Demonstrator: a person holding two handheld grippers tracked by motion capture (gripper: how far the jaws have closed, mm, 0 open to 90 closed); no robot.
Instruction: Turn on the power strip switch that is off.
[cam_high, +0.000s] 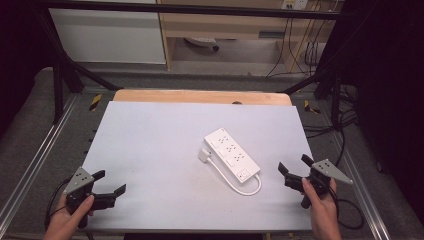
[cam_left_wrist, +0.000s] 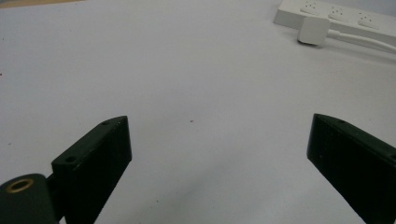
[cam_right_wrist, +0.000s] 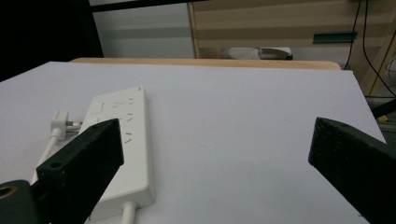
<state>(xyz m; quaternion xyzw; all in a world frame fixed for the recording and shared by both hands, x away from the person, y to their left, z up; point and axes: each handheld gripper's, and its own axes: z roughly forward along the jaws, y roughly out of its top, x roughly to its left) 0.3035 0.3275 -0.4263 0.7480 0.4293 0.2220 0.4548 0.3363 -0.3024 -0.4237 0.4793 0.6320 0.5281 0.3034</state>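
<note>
On the desk (cam_high: 150, 140), right of centre, lies a white power strip (cam_high: 232, 154), its plug (cam_high: 204, 155) at its 9 o'clock. Left gripper (cam_high: 111, 182) at 7 o'clock and right gripper (cam_high: 295, 165) at 4 o'clock rest apart from it, fingers spread, holding nothing.

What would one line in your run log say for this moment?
left gripper: open, empty | right gripper: open, empty | power strip: flat on table, untouched | plug: lying beside strip, not inserted
</note>
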